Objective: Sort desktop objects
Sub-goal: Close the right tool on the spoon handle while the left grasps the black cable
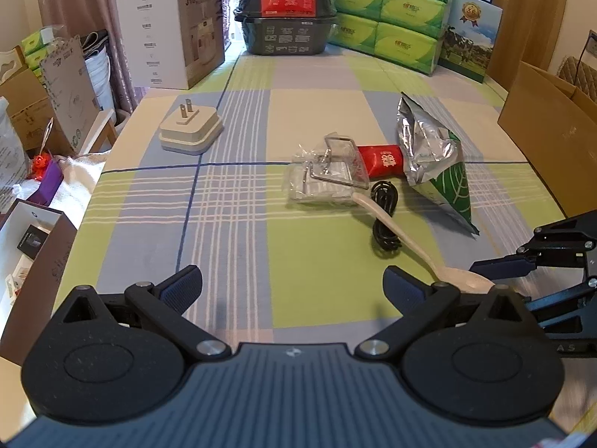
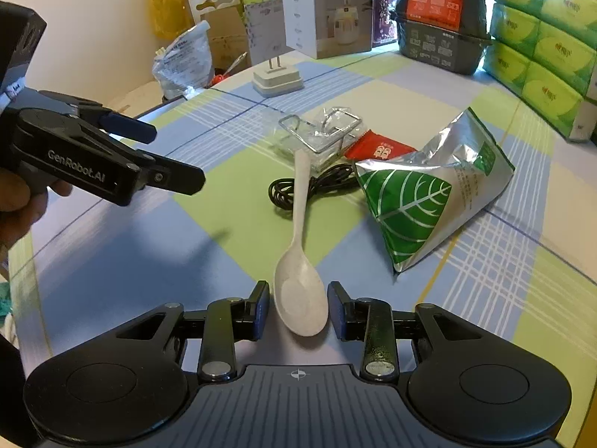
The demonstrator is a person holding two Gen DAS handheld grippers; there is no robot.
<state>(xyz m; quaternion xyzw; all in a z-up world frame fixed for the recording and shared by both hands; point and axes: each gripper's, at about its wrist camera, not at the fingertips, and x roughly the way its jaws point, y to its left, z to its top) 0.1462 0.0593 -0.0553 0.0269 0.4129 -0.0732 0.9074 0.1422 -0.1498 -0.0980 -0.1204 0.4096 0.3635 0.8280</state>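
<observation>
A cream plastic spoon (image 2: 298,291) lies on the checked tablecloth, its handle resting on a coiled black cable (image 2: 317,186). My right gripper (image 2: 299,308) straddles the spoon's bowl with the jaws narrowed; a slim gap shows on the left side, and the spoon stays flat on the cloth. Behind are a clear bag with a wire rack (image 2: 321,134), a red packet (image 2: 380,149) and a silver-green foil bag (image 2: 429,194). A white plug adapter (image 1: 192,130) sits far left. My left gripper (image 1: 293,283) hovers wide open over bare cloth, seen from the right wrist as the left gripper (image 2: 175,156).
Boxes stand along the table's far edge: a white carton (image 1: 175,30), stacked black trays (image 1: 287,15), green tissue packs (image 1: 391,11). A cardboard box (image 1: 548,142) stands at the right edge. Off the left edge are an open box (image 1: 26,246) and clutter. A hand (image 2: 18,201) holds the left gripper.
</observation>
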